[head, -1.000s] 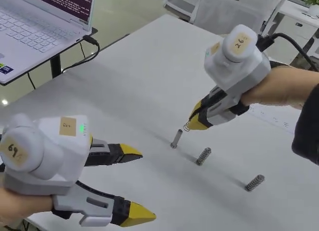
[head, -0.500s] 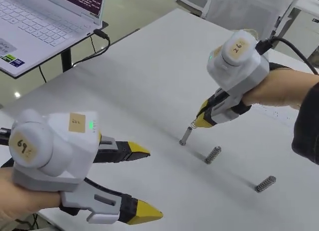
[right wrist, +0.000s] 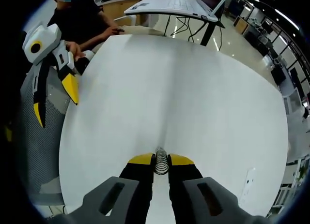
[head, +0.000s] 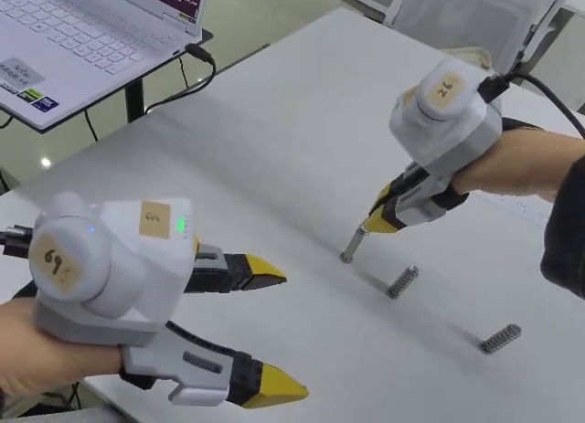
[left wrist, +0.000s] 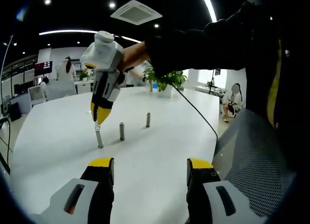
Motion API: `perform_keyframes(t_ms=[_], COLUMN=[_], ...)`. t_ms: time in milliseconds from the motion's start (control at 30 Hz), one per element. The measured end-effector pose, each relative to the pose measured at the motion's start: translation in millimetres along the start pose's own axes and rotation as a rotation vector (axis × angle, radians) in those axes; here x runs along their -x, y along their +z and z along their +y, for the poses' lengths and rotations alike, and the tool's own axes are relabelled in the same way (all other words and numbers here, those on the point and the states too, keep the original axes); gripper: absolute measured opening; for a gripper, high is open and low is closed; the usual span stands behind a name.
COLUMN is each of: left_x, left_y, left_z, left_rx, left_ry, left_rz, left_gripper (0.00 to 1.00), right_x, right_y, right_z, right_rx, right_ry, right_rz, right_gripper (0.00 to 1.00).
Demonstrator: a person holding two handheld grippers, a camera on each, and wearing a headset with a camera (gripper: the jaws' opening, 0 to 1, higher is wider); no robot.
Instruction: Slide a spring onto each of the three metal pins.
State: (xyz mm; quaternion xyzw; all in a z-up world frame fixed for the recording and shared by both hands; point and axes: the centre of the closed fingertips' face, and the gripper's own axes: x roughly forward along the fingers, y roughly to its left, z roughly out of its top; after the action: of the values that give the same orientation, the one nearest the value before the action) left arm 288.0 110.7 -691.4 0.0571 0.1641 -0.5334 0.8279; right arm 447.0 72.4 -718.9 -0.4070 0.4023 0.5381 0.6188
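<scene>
- Head view: My left gripper [head: 274, 327] hovers over the near part of the table [head: 256, 121]. Its jaws are spread wide and hold nothing.
- Head view: My right gripper [head: 377, 224] points down and to the left at the bare pin [head: 350, 247]. Its yellow tips pinch the held spring [head: 364, 229], which is directly above the pin's top.
- Head view: To the right of the bare pin stand the first loaded pin [head: 402, 281] and, further along, the second loaded pin [head: 500, 338]. Each has a coil along its length. The laptop [head: 82, 39] sits well apart at the upper left and plays no part.
- Left gripper view: All three pins stand upright in a row. The held spring [left wrist: 97, 126] hangs from the right gripper's tips with its lower end at the top of the bare pin [left wrist: 100, 140]. I cannot tell whether the coil has already passed over the tip or only touches it.
- Right gripper view: The two yellow tips are pressed against the held spring [right wrist: 161, 164], one on each side, with the coil's end facing the table. My left gripper shows at the left edge, jaws apart.
- Progress, as I judge it: two of the three pins are finished. The third is at the threading step. What is left is to line the coil up with the pin, lower it down the shaft, and part the jaws.
</scene>
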Motion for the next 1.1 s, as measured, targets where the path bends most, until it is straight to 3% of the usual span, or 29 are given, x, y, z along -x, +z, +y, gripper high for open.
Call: perform_keyframes(t_ms=[633,1100], left_x=[0.2,-0.2], left_y=[-0.4,-1.7], left_z=[-0.2,-0.2], left_rx=[0.013,0.018], left_ry=[0.0,0.0], left_rz=[-0.004,0.002], left_gripper=[0.55,0.54], right_x=[-18.7,-19.5], right_y=[-8.3,-8.7], right_z=[-0.3,4.9], right_rx=[-0.005,-0.006], right_ry=[0.034,0.056], right_rz=[0.046,0.065], right_gripper=[0.09,0.09])
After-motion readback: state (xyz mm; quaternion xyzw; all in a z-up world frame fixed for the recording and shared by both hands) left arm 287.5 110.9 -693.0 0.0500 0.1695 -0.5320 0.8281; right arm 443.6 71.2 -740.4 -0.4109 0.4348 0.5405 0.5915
